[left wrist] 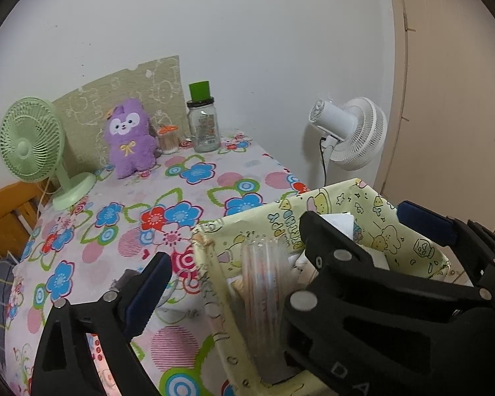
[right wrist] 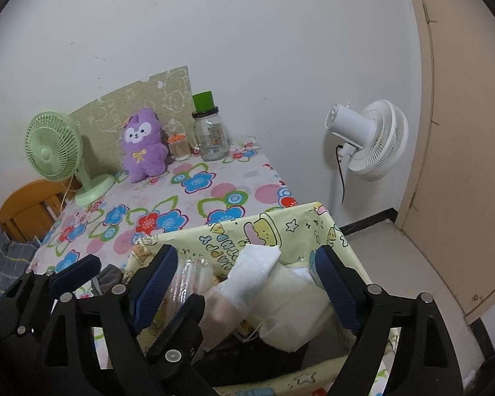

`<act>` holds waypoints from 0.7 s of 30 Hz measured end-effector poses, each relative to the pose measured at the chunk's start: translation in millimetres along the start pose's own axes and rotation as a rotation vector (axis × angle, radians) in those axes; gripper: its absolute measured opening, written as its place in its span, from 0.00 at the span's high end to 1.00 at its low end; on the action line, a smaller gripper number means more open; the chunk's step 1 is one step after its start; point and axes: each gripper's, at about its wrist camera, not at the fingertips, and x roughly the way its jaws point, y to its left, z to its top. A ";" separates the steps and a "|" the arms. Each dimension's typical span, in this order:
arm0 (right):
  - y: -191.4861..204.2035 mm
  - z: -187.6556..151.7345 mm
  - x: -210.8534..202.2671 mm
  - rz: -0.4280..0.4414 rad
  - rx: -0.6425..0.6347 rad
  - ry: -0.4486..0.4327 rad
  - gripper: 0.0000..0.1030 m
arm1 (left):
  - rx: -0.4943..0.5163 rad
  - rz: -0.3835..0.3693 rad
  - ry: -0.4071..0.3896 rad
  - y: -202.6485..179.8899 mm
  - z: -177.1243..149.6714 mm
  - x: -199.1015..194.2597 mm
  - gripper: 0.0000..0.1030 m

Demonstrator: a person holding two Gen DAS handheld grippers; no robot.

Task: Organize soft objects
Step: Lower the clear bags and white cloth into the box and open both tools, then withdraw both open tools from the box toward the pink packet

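Tablecloth (left wrist: 194, 198) with bright flowers covers the whole table, and at its near right corner, around five o'clock in both views, stands the yellow cartoon-printed storage box (right wrist: 274, 231), open at the top. Inside it lie soft pale things: a folded white cloth (right wrist: 257, 267) on a cream bundle (right wrist: 297, 300), beside a clear plastic packet (left wrist: 264, 277). At the far edge, about eleven o'clock, a purple plush toy (left wrist: 128, 138) sits upright against a beige mat, between a green desk fan (left wrist: 33, 142) and a glass jar (left wrist: 203, 125) with a green lid. A white floor fan (right wrist: 369, 138) stands off the table at two o'clock. Only the right wrist view shows the cloth and bundle plainly; in the left wrist view the right gripper blocks most of them. Left gripper (left wrist: 277, 247) straddles the box's left wall, fingers wide apart, holding nothing. Right gripper (right wrist: 247, 283) hangs over the box, fingers spread either side of the cloth without touching it.
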 end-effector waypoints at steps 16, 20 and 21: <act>22.7 -10.1 -31.5 -0.035 -0.032 -0.037 0.05 | -0.003 0.042 -0.065 14.7 -13.1 -37.5 0.00; 29.0 -12.5 -40.3 -0.039 -0.036 -0.047 0.04 | -0.011 0.043 -0.070 19.5 -16.7 -46.0 0.00; 30.7 -13.3 -42.6 -0.040 -0.038 -0.050 0.04 | -0.012 0.043 -0.072 21.0 -17.4 -47.4 0.00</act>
